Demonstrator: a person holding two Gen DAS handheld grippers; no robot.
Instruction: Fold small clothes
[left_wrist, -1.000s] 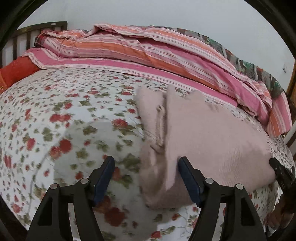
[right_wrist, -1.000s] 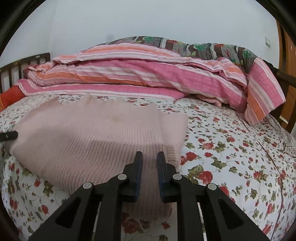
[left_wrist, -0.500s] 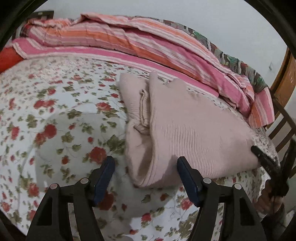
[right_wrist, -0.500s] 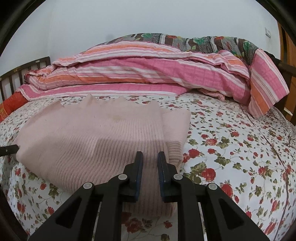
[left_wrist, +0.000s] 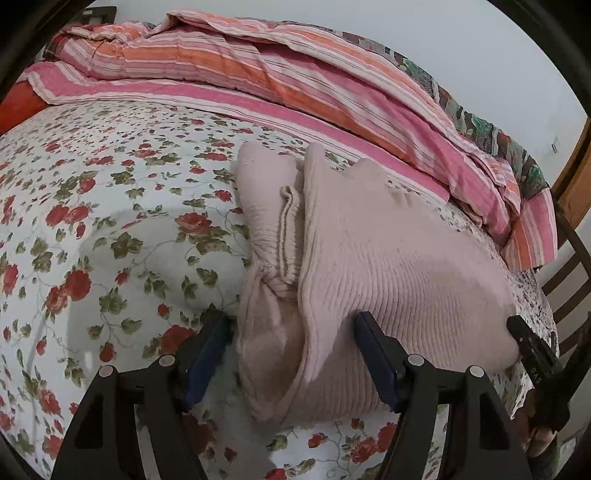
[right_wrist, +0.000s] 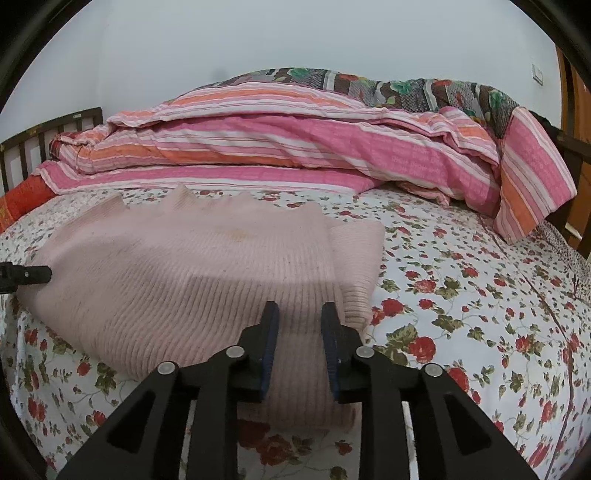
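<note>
A pink ribbed sweater (left_wrist: 399, 258) lies folded on the floral bedsheet (left_wrist: 110, 221). My left gripper (left_wrist: 291, 321) is open and straddles the sweater's near left end: one finger sits on the sheet beside it, the other rests on the knit. In the right wrist view the sweater (right_wrist: 177, 273) fills the left half, and my right gripper (right_wrist: 300, 308) hovers at its near right corner. Its jaws are opening, and the fabric between them lies flat with no pad pressing on it. The right gripper's tip (left_wrist: 532, 354) also shows at the sweater's far end.
A bunched pink and orange striped quilt (right_wrist: 295, 147) lies along the back of the bed, with a patterned blanket (right_wrist: 406, 88) behind it. A wooden headboard (right_wrist: 44, 136) and an orange cushion (right_wrist: 26, 199) are at the left. Wooden slats (left_wrist: 569, 266) stand at the right.
The right gripper's jaws have spread apart over the sweater's corner. The left gripper has come closer to the sweater's end and tipped downward.
</note>
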